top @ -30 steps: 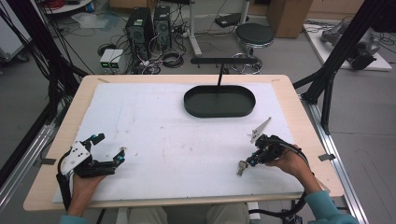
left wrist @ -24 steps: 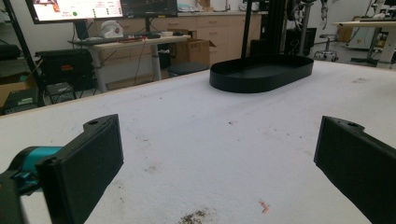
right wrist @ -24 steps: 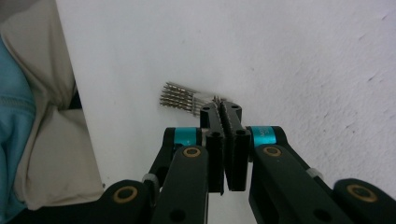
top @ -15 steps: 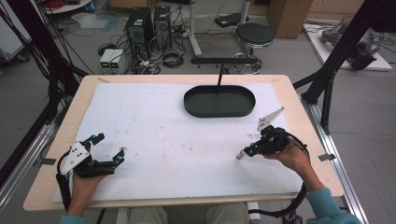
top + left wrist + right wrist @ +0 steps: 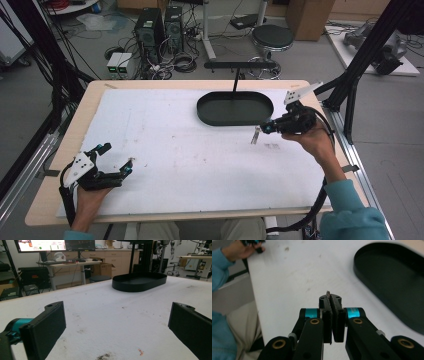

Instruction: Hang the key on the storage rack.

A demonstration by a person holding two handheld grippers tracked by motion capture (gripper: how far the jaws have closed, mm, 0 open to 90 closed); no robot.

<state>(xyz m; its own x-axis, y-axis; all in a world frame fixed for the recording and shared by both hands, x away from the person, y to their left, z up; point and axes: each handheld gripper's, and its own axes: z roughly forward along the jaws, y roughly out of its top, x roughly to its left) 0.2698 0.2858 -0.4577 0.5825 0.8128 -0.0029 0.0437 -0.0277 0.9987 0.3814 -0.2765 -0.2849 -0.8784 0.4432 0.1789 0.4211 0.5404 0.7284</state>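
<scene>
Right gripper (image 5: 263, 128): held above the bench near its right edge, just off the near right end of the tray; jaws pressed together on a thin flat metal piece (image 5: 255, 135) (too small to name), which hangs down from the jaw tips in the high view and pokes up as a sliver between the jaws in the right gripper view (image 5: 328, 293).
Left gripper (image 5: 117, 162): resting near the bench's near left corner, in the person's left hand (image 5: 87, 192); jaws spread wide with nothing between them, bare white surface showing in the gap in the left gripper view.
Tray (image 5: 205, 112): black, oval, shallow-walled, empty; it sits toward the far edge of the bench, right of centre, and shows beyond the open jaws in the left gripper view (image 5: 140, 285).
Bench (image 5: 165, 145): wooden top under a white mat, the mat flecked with small dark marks (and one small orange speck (image 5: 140, 352) close to the left gripper).
Right hand (image 5: 310, 140): wrapped round the right gripper, teal sleeve (image 5: 350, 210) behind it.
</scene>
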